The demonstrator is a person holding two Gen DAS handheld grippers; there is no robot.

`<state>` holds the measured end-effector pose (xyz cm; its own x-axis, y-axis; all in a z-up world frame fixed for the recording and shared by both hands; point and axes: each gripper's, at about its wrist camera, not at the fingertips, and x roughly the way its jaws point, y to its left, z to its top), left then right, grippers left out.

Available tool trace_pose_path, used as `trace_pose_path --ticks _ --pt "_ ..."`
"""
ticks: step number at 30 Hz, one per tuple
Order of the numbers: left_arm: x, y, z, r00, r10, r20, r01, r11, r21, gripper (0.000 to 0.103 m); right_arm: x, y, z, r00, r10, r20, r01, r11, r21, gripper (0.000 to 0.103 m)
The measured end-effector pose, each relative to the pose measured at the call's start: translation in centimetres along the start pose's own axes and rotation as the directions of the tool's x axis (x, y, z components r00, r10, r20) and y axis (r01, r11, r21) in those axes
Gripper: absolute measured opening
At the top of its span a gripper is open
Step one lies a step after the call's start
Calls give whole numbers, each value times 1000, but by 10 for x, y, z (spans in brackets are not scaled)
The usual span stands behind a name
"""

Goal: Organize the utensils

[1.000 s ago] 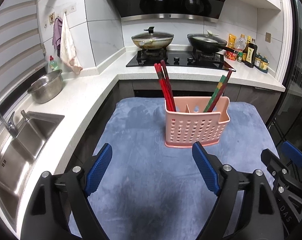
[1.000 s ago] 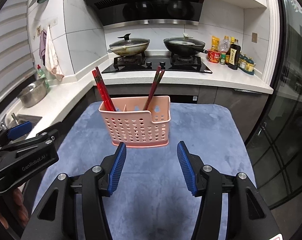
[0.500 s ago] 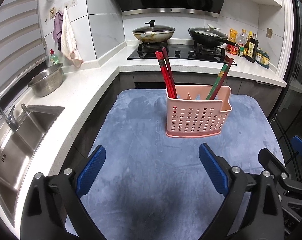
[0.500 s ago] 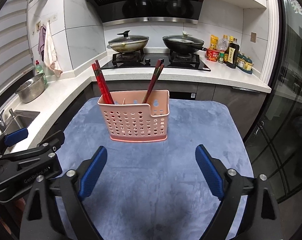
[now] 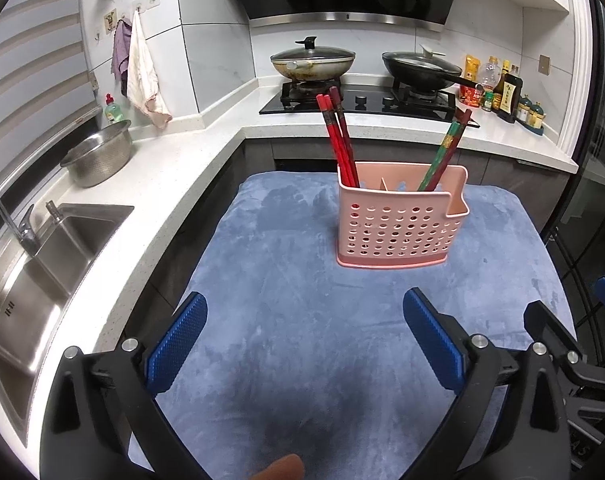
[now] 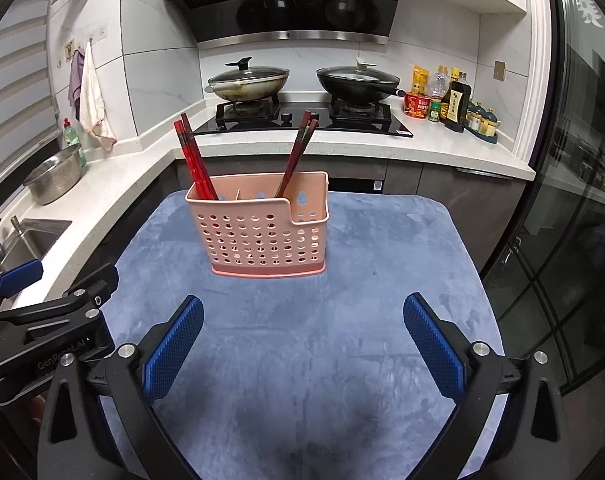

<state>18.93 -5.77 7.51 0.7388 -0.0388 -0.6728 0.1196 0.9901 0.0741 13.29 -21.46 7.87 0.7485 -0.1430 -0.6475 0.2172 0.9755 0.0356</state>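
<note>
Chopsticks (image 5: 340,140): red set stands in the left end of the pink caddy (image 5: 398,224), leaning up and left. Second set, darker with a green-patterned shaft (image 5: 446,148), sits toward the right end, leaning up and right. Middle of the caddy, either side of the divider, looks empty. Nothing loose on the blue mat (image 5: 302,340) that I can see, so sorting looks done or close to it.

Left gripper (image 5: 304,344): jaws have just been opening, now spread wide, nothing between them, only mat. Right gripper (image 6: 302,340): same, jaws just opened to full spread, nothing held.

Key geometry: caddy sits ahead of both grippers, well apart from the pads, toward the far side of the mat. Its long axis runs left to right across both views. In the left view it's ahead and off to the right of centre; in the right view it's ahead and slightly left of centre. So it lies between the two, roughly equal reach; red set is on the left gripper's side, dark set on the right's.

Sticks are near upright, so any regrip means coming in from above, pads either side of the shafts, not along the mat.

Both grippers hang low over the near edge of the mat, angled down.
</note>
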Motion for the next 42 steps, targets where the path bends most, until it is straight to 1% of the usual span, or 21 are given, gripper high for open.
trace_pose_path --ticks 17,36,42 --pt "6 4 -5 1000 12 -14 -12 1000 -14 95 7 -3 -8 999 -16 -35 16 1000 14 97" --pt "13 7 -9 999 31 -24 -31 999 -14 94 14 -10 -13 998 -36 -55 37 999 24 97" --pt "16 11 -11 999 35 -31 -35 999 -30 94 15 -11 -13 998 -39 -58 41 999 26 97"
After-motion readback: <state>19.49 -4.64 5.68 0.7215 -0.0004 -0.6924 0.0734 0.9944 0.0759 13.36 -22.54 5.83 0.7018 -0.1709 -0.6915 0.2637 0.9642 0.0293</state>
